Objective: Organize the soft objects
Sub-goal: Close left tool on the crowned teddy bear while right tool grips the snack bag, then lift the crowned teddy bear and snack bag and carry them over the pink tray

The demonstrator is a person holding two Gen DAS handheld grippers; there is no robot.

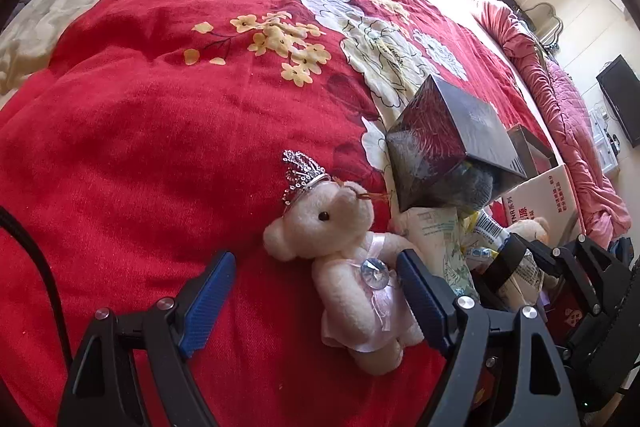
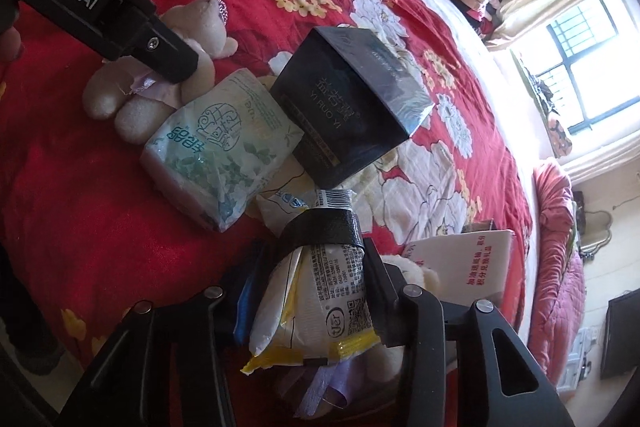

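Straddling crowned teddy bear (image 1: 352, 275) on red floral bedspread (image 1: 140, 147), left gripper (image 1: 316, 295) hangs with jaws wide apart, pads clear of plush; likely lining up to lift it. Right gripper (image 2: 308, 291) clamped on taped white-and-yellow packet (image 2: 320, 291), probably bound for sorting. Green tissue pack (image 2: 216, 155) leans against black box (image 2: 348, 107); white carton (image 2: 468, 263) beside, second plush (image 2: 416, 275) by it.

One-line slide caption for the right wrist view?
Right gripper clamps a white-and-yellow packet above the red floral bedspread, beside a tissue pack and black box.
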